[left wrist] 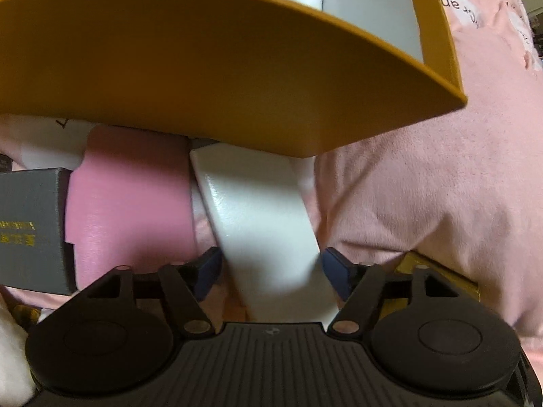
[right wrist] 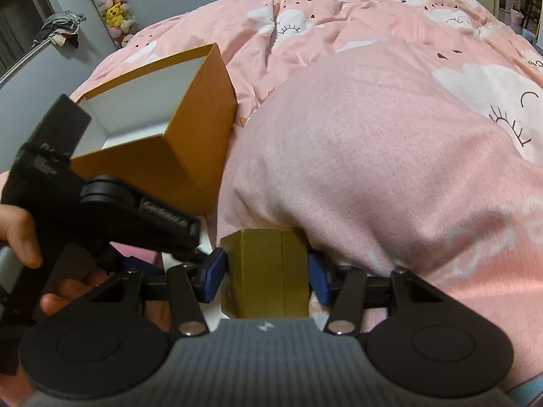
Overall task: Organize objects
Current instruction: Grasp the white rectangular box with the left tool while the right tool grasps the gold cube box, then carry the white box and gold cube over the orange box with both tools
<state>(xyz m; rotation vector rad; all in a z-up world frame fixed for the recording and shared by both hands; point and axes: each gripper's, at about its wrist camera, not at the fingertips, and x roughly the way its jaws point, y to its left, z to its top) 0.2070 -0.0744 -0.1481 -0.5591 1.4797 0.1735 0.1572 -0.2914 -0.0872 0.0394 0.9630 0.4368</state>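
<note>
My left gripper [left wrist: 269, 273] points steeply down with its jaws spread wide; a glossy white box [left wrist: 254, 210] lies between the blue pads [left wrist: 208, 271], and I see a thin gap on the left side, while the right pad sits at the box's edge, so I read it as released, not squeezed. The white box's far end runs under the near wall of the orange box [left wrist: 220, 84], which fills the top of this view. To its left lie a flat pink box [left wrist: 132, 190] and, at the frame edge, a grey box [left wrist: 32, 227] with gold lettering; these three crowd together, leaving little free space on that side. To the right the pink bedcover [left wrist: 424, 186] rises in a soft mound, and a gold corner [left wrist: 437, 271] peeks out beside my right pad.

My right gripper [right wrist: 264, 271] is clamped on an olive-gold box [right wrist: 268, 271], blue pads pressing both of its sides, the box's far end butting against the bedcover's swell.

Only the right view shows the orange box whole: an open-topped, matte cardboard carton with a white, empty-looking interior, standing on the bed, its right wall touching the bedcover fold. It also shows my left hand [right wrist: 23, 234] around the black body of the left gripper, low beside the orange box's near corner. Beyond, the fleecy bedcover with its white cloud faces spreads wide and unobstructed, and stuffed toys [right wrist: 113, 10] hang against the grey wall.
</note>
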